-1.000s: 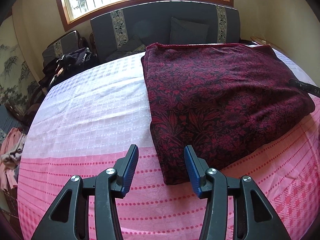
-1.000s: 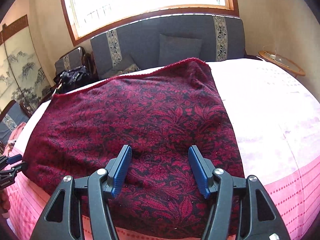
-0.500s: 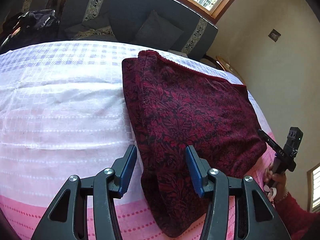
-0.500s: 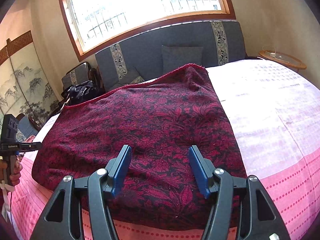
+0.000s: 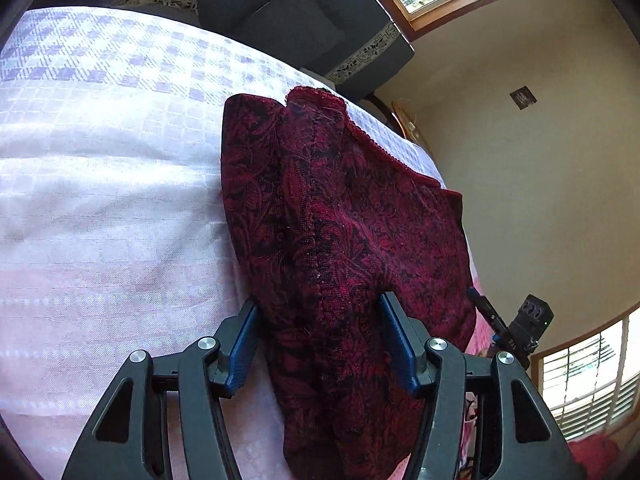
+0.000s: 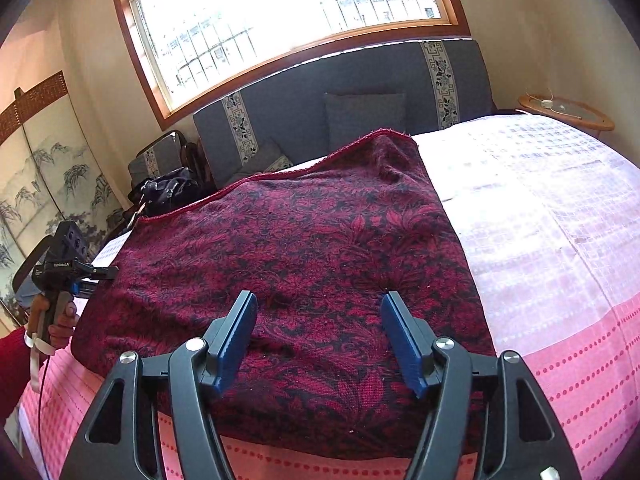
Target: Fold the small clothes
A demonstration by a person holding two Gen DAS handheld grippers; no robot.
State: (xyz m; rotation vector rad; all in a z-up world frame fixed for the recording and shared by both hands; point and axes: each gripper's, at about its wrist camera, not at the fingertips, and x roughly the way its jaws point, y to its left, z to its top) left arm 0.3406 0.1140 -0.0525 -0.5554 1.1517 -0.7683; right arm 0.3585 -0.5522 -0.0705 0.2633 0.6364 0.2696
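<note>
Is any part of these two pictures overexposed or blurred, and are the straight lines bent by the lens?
Right wrist view: the window is blown out to white and its frame bows, a fisheye effect. Left wrist view: exposure is even, the checked bed cover looks soft at left, and the red garment is sharp.

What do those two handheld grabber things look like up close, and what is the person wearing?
Each gripper, left and right, is a black plastic frame with triangular cut-outs, silver bolts and two ribbed blue pads. Seen from the right wrist view, the left one has a pistol handle, a boxy black top with white lettering and a thin cable. The sleeve is red.
</note>
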